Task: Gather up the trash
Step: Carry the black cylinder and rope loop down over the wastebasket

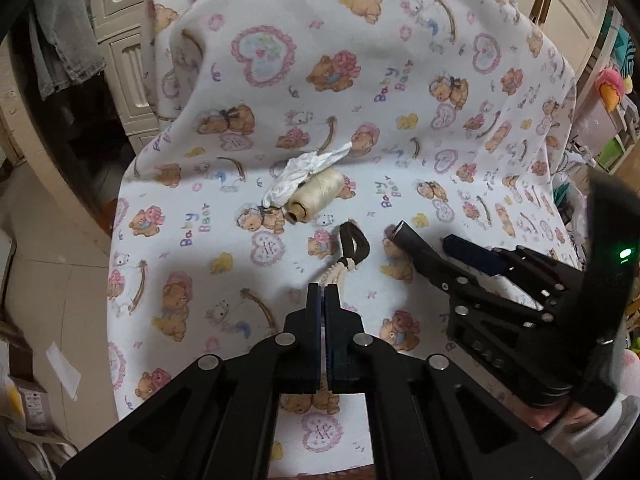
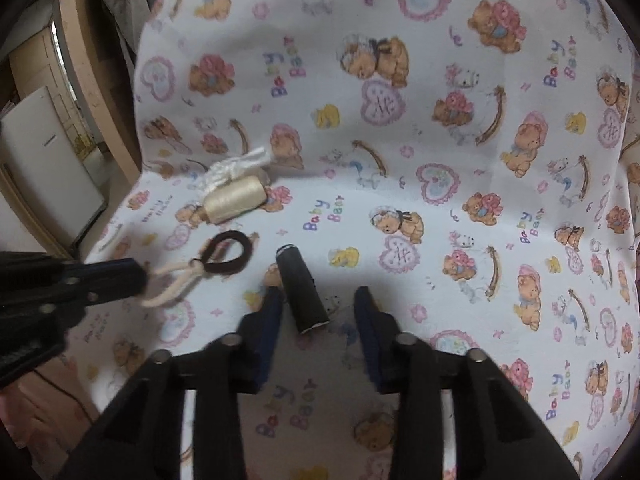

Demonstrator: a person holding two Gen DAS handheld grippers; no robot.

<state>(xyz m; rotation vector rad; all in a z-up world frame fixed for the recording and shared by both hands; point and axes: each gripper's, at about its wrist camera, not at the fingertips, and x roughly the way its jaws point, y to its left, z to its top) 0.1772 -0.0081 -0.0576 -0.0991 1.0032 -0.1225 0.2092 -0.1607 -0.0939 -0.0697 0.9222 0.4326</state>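
White fleece blanket printed with teddy bears and pink hearts (image 1: 380,80), grey denim garment hanging at left (image 1: 64,48), cream panelled cabinet (image 1: 124,40), pale tiled floor (image 1: 52,264)

The left gripper (image 1: 323,294) points steeply down, jaws pressed together, pinching a cord (image 2: 168,286) at their tips. The right gripper (image 2: 320,300) also angles down, jaws parted, a dark tube (image 2: 302,292) lying between them, seemingly untouched by either finger, though blur obscures this.
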